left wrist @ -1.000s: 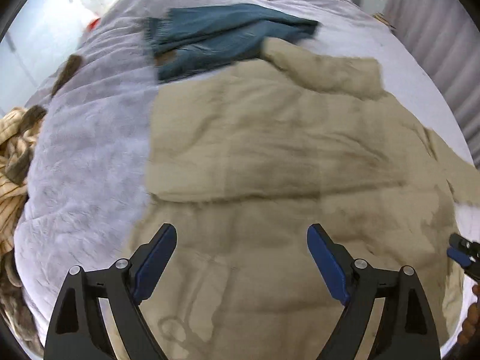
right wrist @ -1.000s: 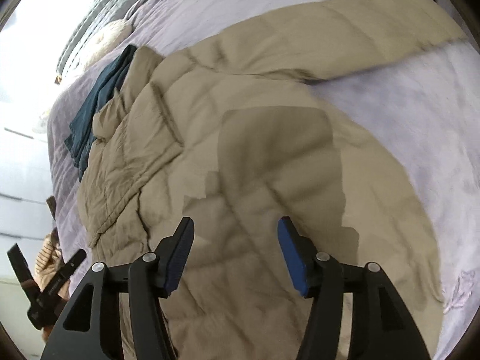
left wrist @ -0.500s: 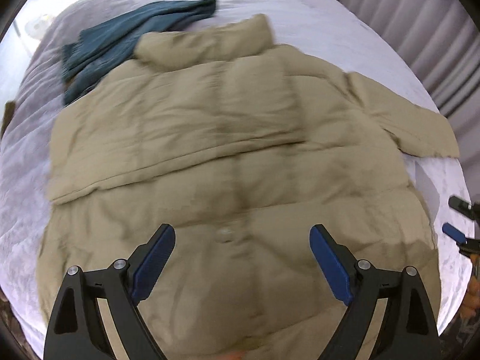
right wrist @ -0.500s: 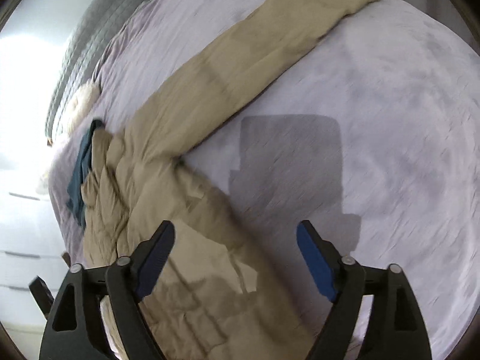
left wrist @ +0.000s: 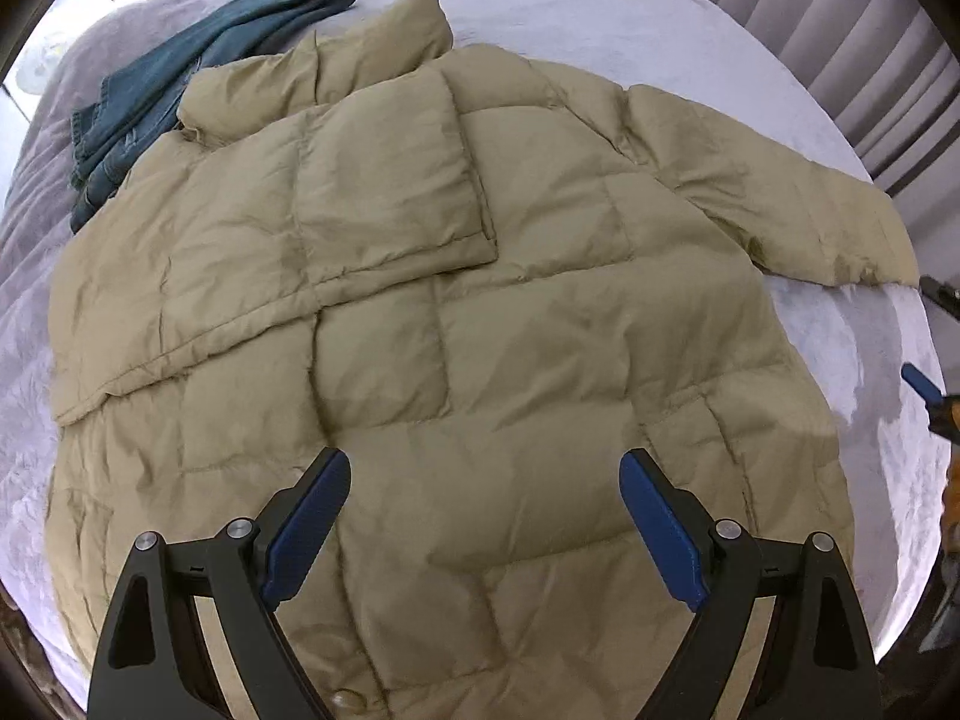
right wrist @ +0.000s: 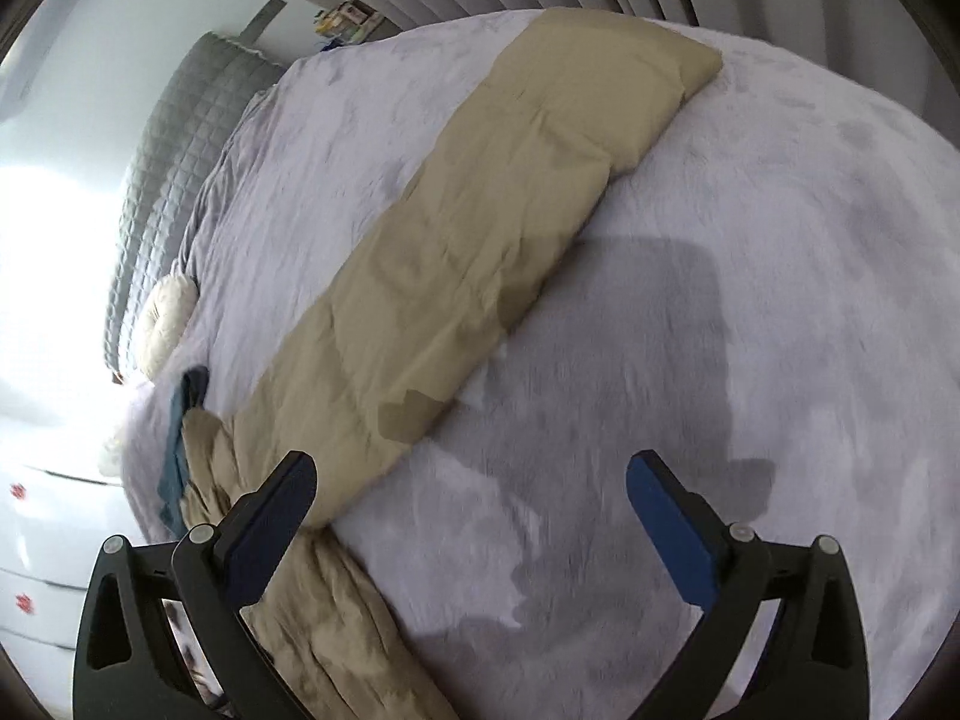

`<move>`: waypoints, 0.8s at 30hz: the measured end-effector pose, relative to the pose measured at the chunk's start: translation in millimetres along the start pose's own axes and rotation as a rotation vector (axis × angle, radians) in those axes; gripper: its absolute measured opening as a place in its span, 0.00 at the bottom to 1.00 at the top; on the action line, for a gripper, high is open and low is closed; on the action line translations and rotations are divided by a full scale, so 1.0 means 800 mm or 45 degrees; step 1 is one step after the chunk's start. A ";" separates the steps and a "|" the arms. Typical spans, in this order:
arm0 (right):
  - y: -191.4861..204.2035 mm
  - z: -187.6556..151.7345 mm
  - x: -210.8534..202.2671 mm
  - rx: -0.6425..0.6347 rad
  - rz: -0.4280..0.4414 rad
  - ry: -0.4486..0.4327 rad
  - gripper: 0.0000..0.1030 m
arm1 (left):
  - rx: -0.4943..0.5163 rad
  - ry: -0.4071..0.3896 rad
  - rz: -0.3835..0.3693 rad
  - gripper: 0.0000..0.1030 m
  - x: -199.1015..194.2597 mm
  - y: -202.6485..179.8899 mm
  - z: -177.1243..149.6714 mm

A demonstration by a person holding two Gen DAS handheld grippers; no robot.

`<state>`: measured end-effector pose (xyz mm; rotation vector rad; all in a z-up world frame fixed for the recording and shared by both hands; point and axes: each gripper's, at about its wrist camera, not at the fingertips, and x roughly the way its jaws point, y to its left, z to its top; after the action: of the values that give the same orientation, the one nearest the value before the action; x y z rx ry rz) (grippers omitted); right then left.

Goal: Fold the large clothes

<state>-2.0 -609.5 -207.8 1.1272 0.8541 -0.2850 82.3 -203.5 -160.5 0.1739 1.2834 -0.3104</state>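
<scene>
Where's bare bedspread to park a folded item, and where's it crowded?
Widest bare bedspread: below the tan jacket's outstretched sleeve, under the open right tongs. More lies between the sleeve and the grey headboard. Crowded: the jacket body fills the bed under the open left tongs, with blue jeans against its collar.

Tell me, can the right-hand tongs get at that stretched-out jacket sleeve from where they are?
Probably yes. The right tongs are open and empty, and the sleeve lies flat on the blanket just ahead with nothing on top or in between.
</scene>
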 end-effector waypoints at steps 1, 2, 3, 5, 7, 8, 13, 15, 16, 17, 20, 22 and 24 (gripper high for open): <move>-0.004 0.010 0.004 0.023 0.023 0.002 1.00 | -0.005 -0.003 0.007 0.89 0.001 -0.001 0.001; -0.009 0.023 0.010 0.051 0.049 0.007 1.00 | -0.007 -0.004 0.009 0.89 0.001 -0.003 0.002; -0.011 0.033 0.018 0.070 0.061 0.007 1.00 | -0.013 -0.002 0.011 0.89 0.002 -0.005 0.003; -0.017 0.053 0.030 0.106 0.083 -0.001 1.00 | -0.022 -0.001 0.008 0.89 0.002 -0.007 0.006; -0.023 0.066 0.040 0.142 0.125 -0.007 1.00 | -0.026 -0.007 0.008 0.89 0.003 -0.011 0.010; -0.027 0.075 0.047 0.173 0.159 -0.013 1.00 | -0.026 -0.011 0.009 0.89 0.004 -0.012 0.012; -0.037 0.106 0.078 0.312 0.285 -0.023 1.00 | -0.036 -0.033 0.020 0.89 0.003 -0.019 0.022; -0.037 0.113 0.088 0.366 0.320 -0.026 0.99 | -0.047 -0.038 0.009 0.89 0.002 -0.018 0.024; -0.040 0.116 0.091 0.391 0.332 -0.026 0.97 | -0.050 -0.033 0.001 0.89 0.003 -0.016 0.028; -0.042 0.120 0.097 0.433 0.344 -0.020 0.94 | -0.051 -0.038 0.011 0.89 0.003 -0.015 0.029; -0.053 0.121 0.109 0.537 0.360 0.043 0.49 | -0.025 -0.038 0.030 0.89 0.003 -0.012 0.034; -0.064 0.116 0.122 0.644 0.408 0.081 0.27 | -0.024 -0.052 0.040 0.89 0.001 -0.009 0.037; -0.067 0.111 0.123 0.674 0.448 0.074 0.13 | -0.038 -0.054 0.049 0.89 0.000 -0.003 0.037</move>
<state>71.6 -690.3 -300.4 1.7611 0.6272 -0.1885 108.4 -214.7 -151.9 0.1656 1.2405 -0.2608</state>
